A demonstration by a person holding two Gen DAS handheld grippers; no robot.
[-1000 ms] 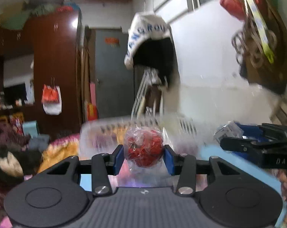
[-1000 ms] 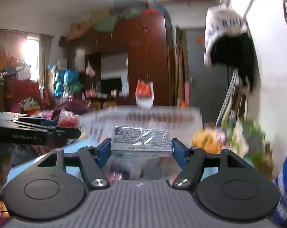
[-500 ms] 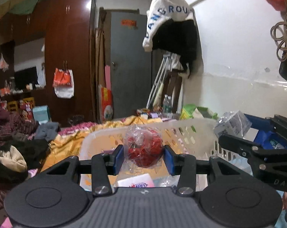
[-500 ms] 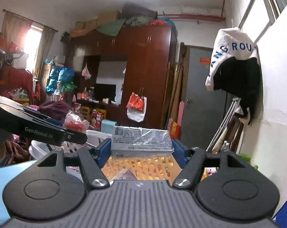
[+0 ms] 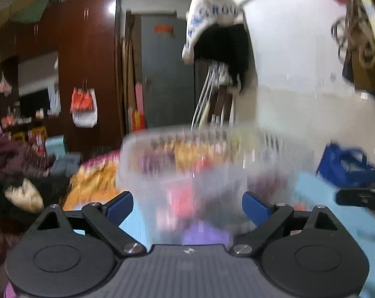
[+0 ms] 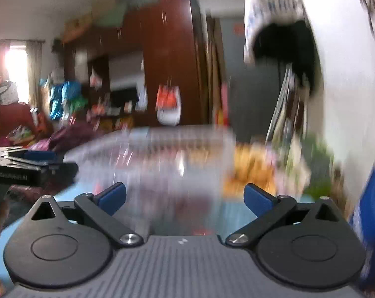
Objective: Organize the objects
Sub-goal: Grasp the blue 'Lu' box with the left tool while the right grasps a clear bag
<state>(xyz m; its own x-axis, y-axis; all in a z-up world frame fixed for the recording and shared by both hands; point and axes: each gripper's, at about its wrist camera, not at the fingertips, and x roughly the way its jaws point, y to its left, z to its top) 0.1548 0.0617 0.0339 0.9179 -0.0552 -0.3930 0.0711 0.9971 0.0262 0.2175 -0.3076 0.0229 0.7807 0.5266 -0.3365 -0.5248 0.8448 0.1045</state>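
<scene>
In the left wrist view, the left gripper point(image 5: 187, 207) shows its blue-padded fingers point(image 5: 119, 206) spread wide and still opening, with nothing clamped between them. Right beyond the fingertips stands a translucent white plastic laundry basket point(image 5: 162, 154) with a slotted wall, heavily smeared by motion blur; red, pink and purple shapes show through it, too blurred to identify. The basket rests on a light blue tabletop point(image 5: 311, 188).

In the right wrist view, the right gripper point(image 6: 185, 197) likewise has its blue pads far apart and opening, with nothing gripped between them. The same basket point(image 6: 162, 149) sits just ahead of it, and the black body of the left gripper point(image 6: 26, 171) reaches in from the left edge beside the basket.

To the right of the basket lies a blue bag point(image 5: 346, 166). Farther back, orange and yellow cloth point(image 5: 93, 181) is heaped behind the table. At the far side of the room stand a dark red-brown wooden wardrobe point(image 5: 88, 57) and a grey door point(image 5: 165, 74), and a white-and-black garment point(image 5: 217, 32) hangs on the white wall.
</scene>
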